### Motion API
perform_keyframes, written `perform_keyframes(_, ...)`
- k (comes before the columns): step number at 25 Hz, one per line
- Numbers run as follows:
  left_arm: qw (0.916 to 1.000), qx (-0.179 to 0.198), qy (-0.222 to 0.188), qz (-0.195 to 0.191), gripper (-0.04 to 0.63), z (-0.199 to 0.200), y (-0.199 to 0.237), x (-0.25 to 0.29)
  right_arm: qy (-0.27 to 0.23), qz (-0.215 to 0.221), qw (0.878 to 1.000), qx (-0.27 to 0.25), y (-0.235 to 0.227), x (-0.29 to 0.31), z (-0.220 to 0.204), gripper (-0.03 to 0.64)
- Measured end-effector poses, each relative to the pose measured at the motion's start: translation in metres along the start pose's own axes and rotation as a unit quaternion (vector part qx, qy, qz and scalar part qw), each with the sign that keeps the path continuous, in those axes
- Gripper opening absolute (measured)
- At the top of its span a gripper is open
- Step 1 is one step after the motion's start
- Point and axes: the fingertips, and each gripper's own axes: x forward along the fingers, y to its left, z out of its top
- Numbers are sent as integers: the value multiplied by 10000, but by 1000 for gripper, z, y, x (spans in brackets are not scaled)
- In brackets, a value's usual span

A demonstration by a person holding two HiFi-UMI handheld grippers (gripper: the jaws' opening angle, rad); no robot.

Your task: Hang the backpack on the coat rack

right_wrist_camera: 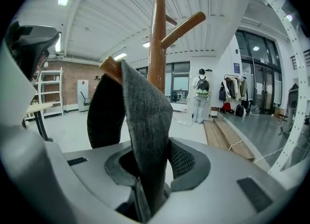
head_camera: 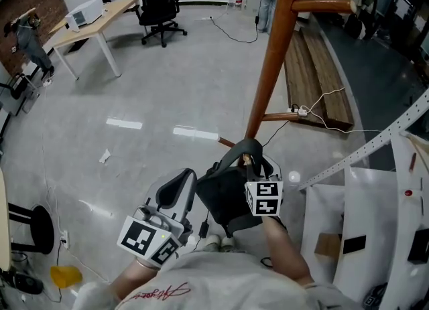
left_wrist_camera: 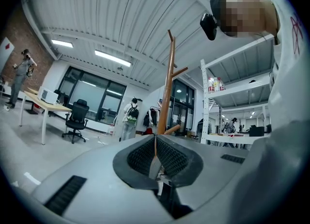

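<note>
Backpack strap [right_wrist_camera: 145, 121], glossy grey office floor [head_camera: 167, 88]

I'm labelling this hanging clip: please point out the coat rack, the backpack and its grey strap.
coat rack [head_camera: 271, 61], head view, on the brown upright pole.
backpack [head_camera: 222, 199], head view, on its dark body.
grey strap [right_wrist_camera: 145, 116], right gripper view, on the strap's flat face, midway along.

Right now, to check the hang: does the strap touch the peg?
Touching. The right gripper view shows the strap draped over the peg tip, with no gap.
</note>
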Motion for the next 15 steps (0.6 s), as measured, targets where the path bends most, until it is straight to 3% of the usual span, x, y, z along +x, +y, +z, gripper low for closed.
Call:
perform_keyframes(9, 9994, -35, -11, -341, 21, -9, -5, -9, -106, -398, 9991, 31, 0, -46, -6, 112)
perform_keyframes(15, 9984, -39, 47, -566, 21, -16, -13, -15, -696, -433, 9965, 149, 13, -99, 35, 112)
